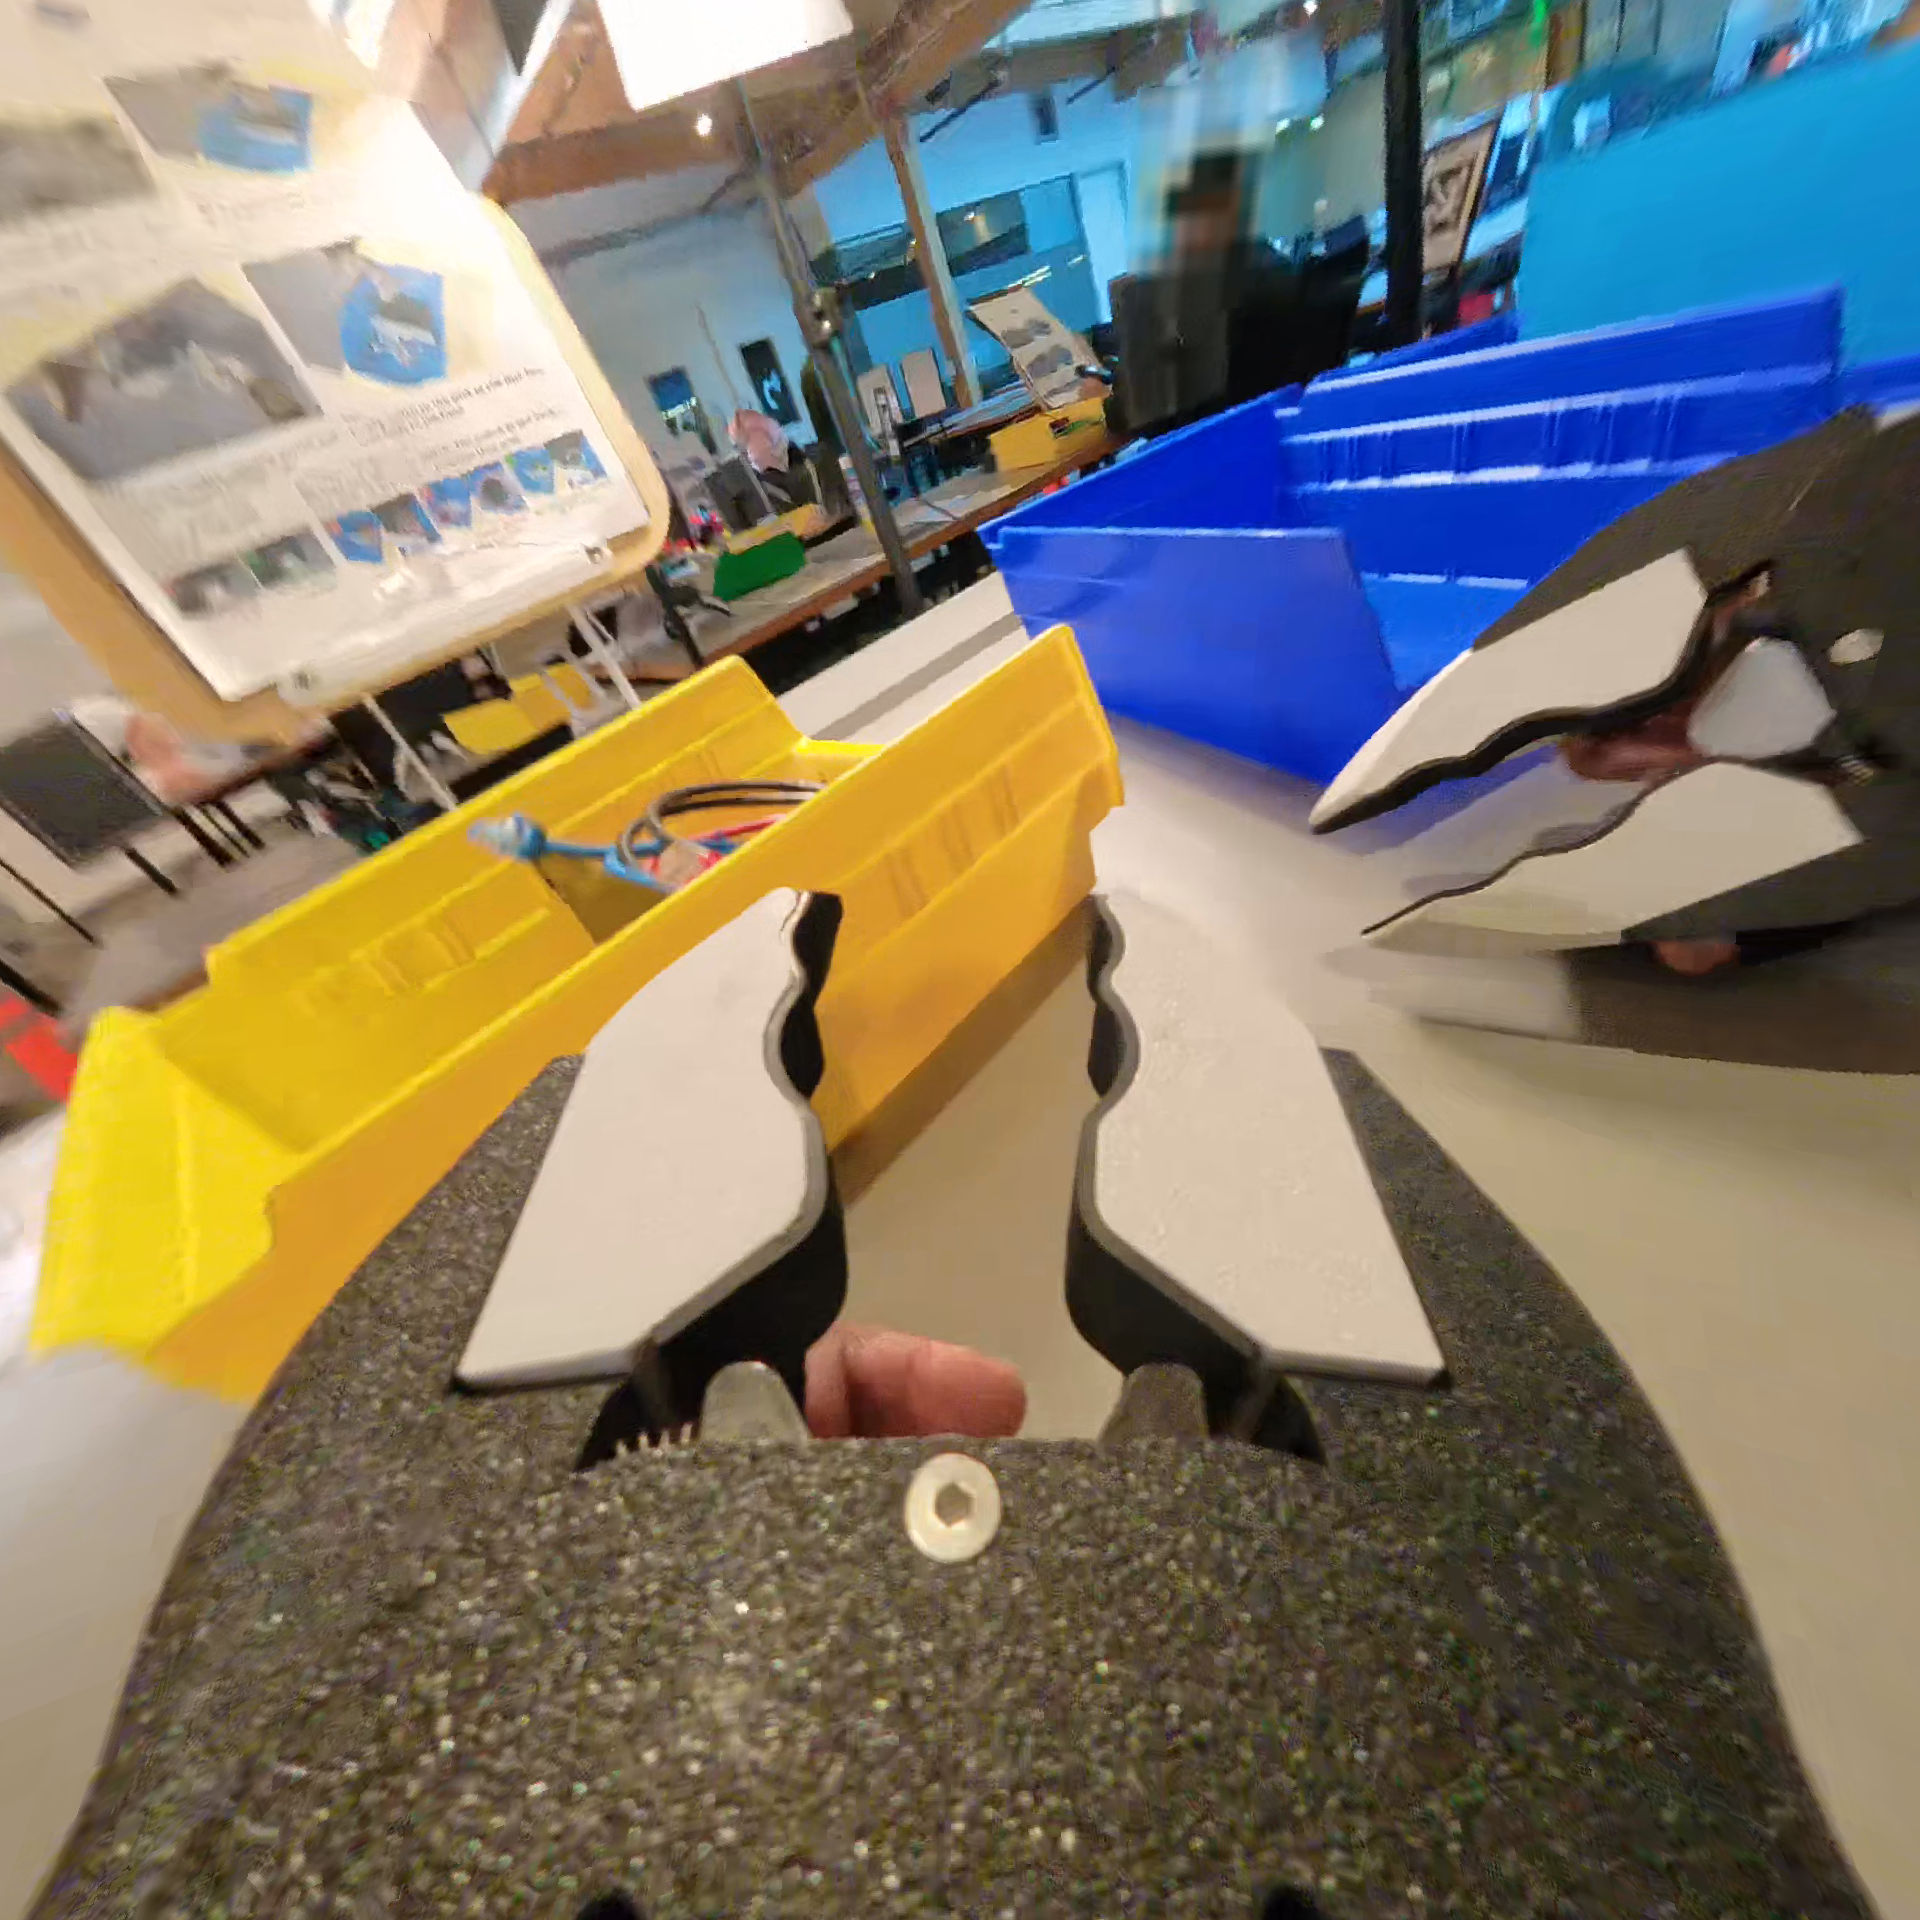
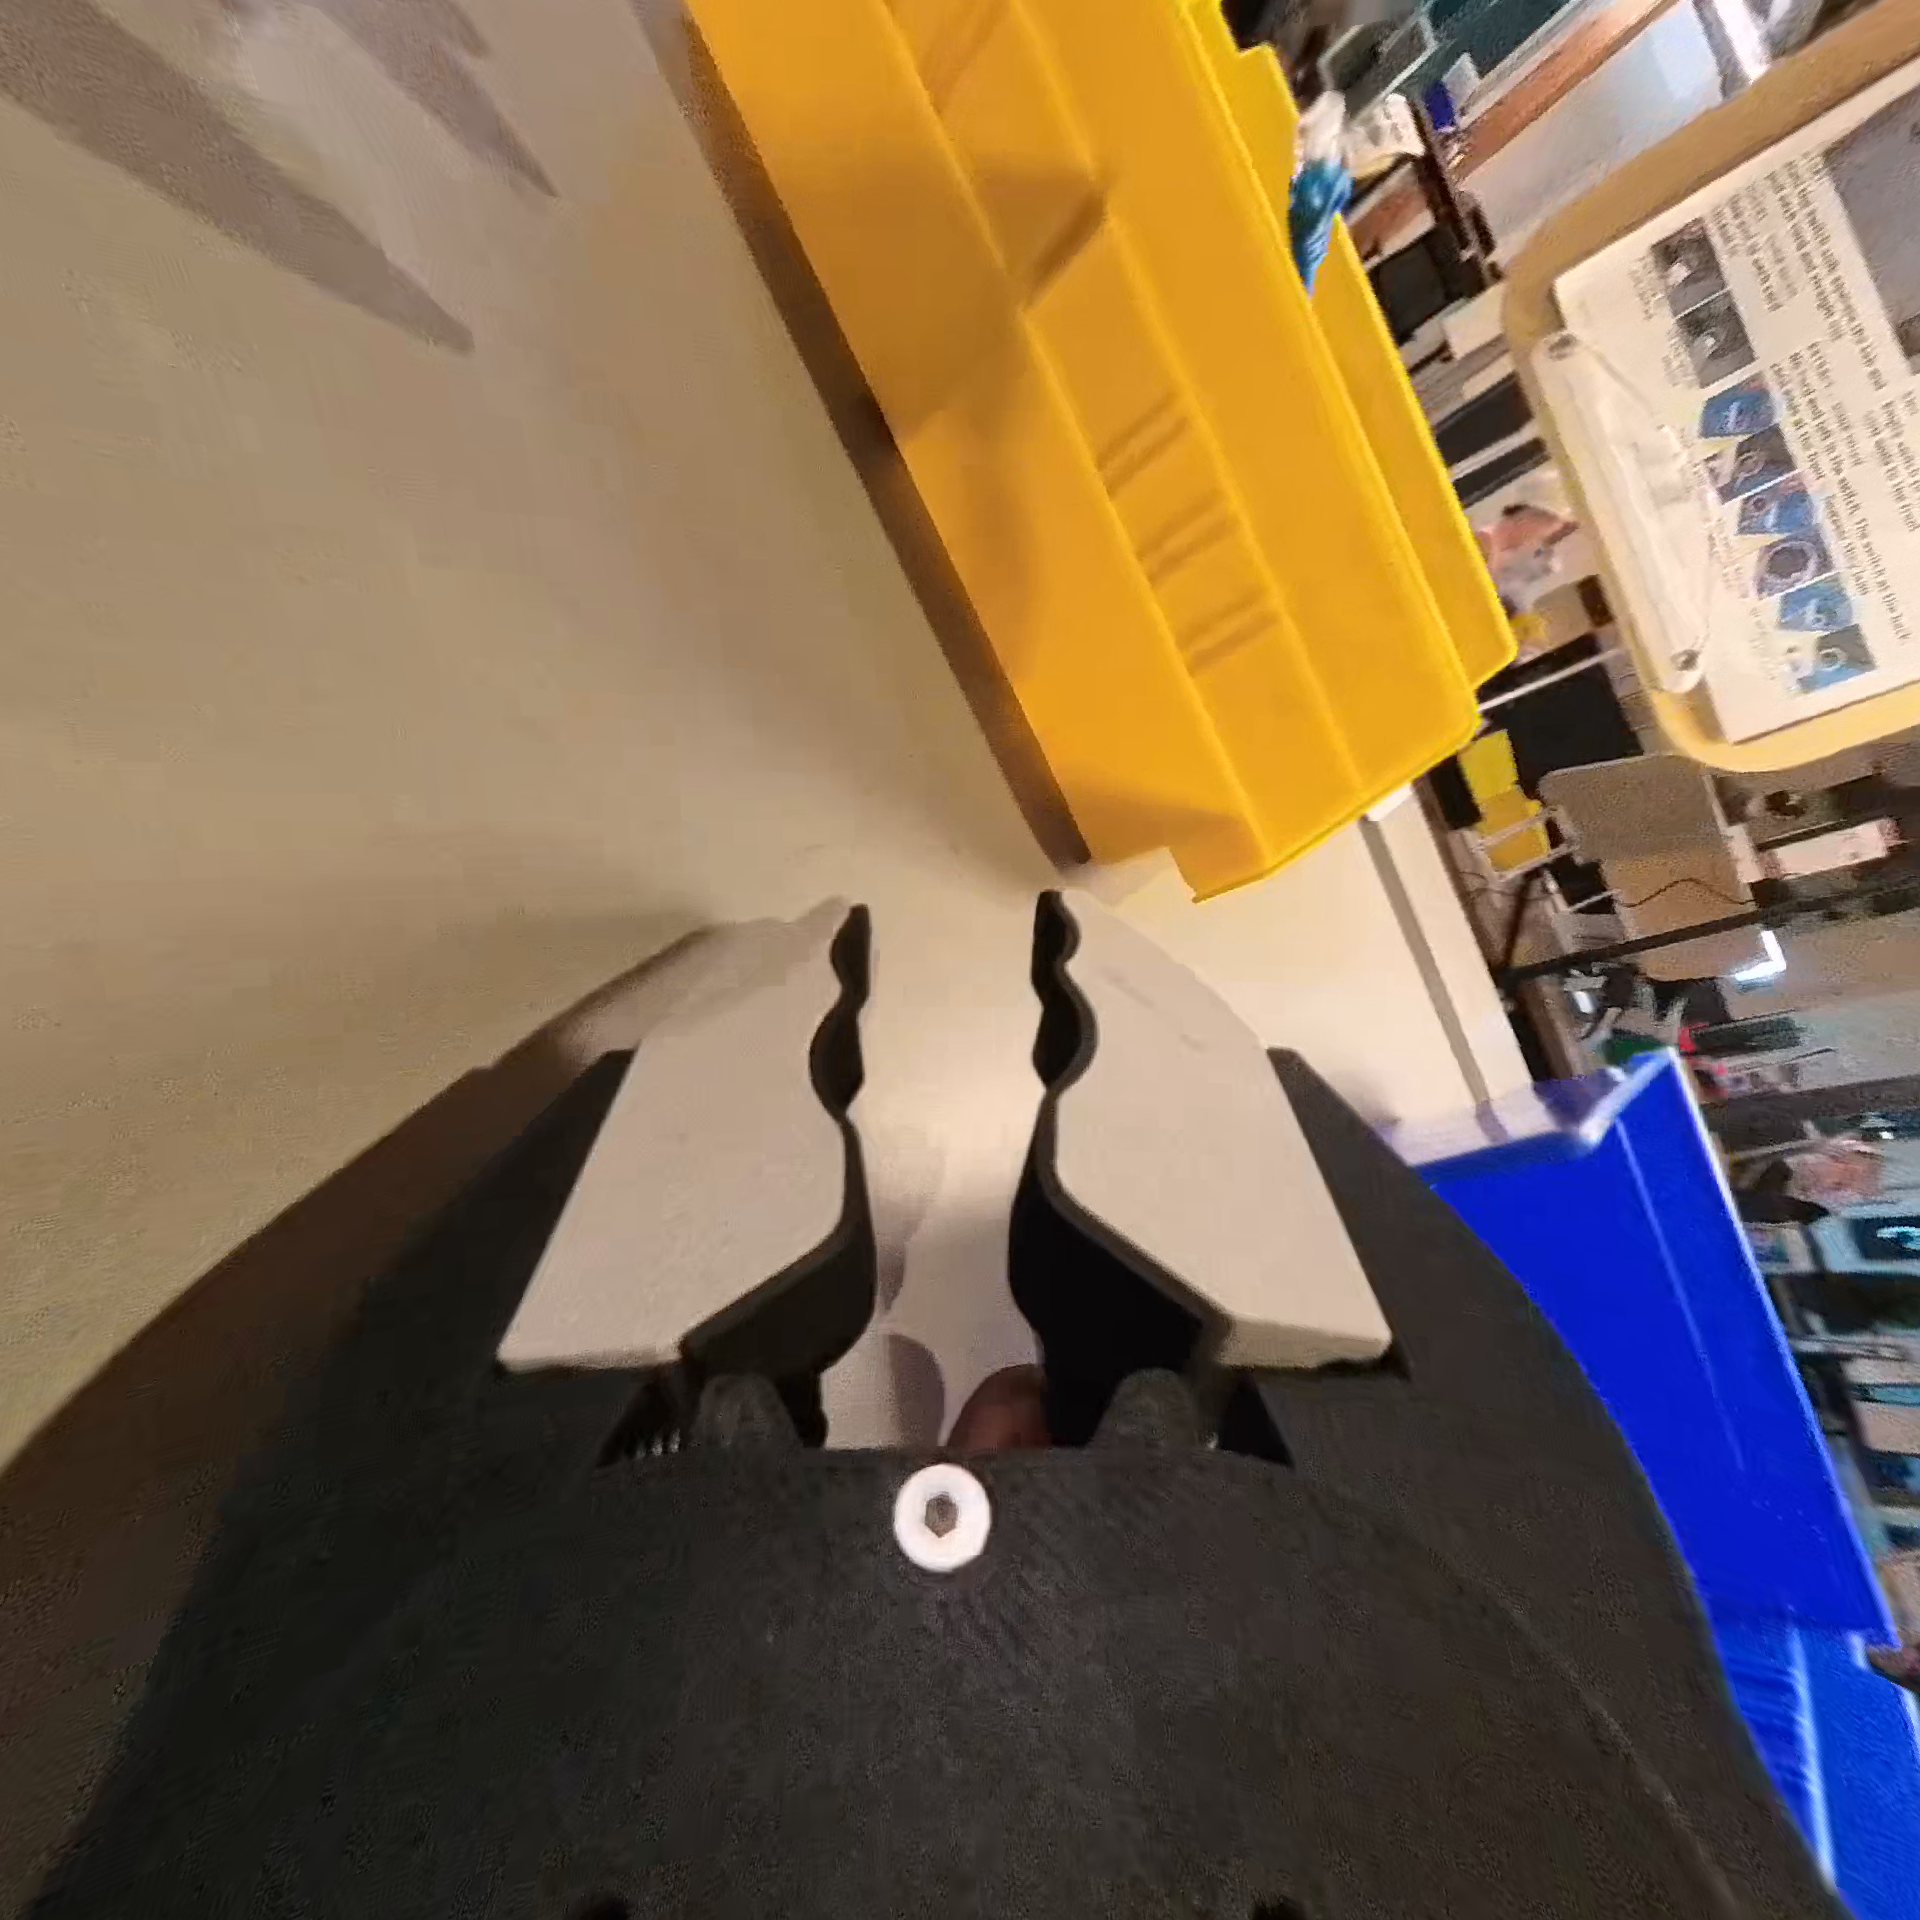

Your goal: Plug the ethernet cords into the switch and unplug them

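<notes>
Hovering over the desk point(image 1: 1558, 1351), left claw point(image 1: 961, 914) and right claw point(image 2: 945, 914) both gape apart, holding nothing. Nothing looks plugged yet: ethernet cords point(image 1: 665, 831) lie coiled in the yellow bin point(image 1: 935, 852), whose wall stands in the way. No switch visible; blue bin point(image 1: 1195, 623) sits nearby.
</notes>
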Motion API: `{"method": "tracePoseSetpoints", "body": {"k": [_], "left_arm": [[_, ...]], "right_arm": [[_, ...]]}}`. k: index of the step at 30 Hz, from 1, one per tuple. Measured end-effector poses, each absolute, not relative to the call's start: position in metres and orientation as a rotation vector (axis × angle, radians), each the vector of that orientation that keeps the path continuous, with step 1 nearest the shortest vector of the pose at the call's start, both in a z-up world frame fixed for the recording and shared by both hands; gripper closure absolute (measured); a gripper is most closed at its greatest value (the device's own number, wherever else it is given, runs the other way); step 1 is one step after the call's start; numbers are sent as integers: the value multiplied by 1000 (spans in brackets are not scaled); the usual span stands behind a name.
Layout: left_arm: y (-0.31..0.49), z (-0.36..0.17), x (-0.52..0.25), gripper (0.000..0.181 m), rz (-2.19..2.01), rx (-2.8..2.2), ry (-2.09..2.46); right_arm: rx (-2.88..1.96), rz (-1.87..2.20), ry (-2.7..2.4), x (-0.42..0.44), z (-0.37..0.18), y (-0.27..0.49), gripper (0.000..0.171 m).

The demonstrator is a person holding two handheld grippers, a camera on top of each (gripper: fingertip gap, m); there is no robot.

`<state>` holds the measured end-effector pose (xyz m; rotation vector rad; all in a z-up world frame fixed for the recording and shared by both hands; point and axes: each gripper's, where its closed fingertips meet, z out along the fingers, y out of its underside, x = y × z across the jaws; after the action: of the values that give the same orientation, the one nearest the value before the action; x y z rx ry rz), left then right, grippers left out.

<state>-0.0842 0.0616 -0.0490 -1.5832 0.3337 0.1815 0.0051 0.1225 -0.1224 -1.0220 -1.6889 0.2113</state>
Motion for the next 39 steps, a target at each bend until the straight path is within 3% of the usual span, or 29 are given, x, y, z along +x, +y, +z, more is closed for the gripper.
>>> {"method": "tracePoseSetpoints", "body": {"k": [1, 8, 15, 23, 30, 35, 39], "left_arm": [[70, -50, -77, 132, 218, -1582, 382], [143, -25, -59, 124, 372, -1681, 547], [185, -65, -85, 114, 558, -1935, 606], [120, -99, -122, 110, 797, -2011, 989], [36, -71, -153, 111, 690, -1834, 980], [8, -5, -99, 120, 345, -1523, 550], [34, -15, -41, 121, 245, -1502, 540]], "right_arm": [[-999, 185, -1683, 5, -122, 122, 143], [-998, 169, -1677, 6, -121, 124, 144], [-987, 164, -1690, 6, -122, 124, 147], [-965, 154, -1690, 6, -123, 123, 149], [-957, 147, -1688, 6, -123, 122, 149], [-970, 142, -1685, 6, -123, 124, 149], [-959, 134, -1673, 6, -121, 124, 148]]}}
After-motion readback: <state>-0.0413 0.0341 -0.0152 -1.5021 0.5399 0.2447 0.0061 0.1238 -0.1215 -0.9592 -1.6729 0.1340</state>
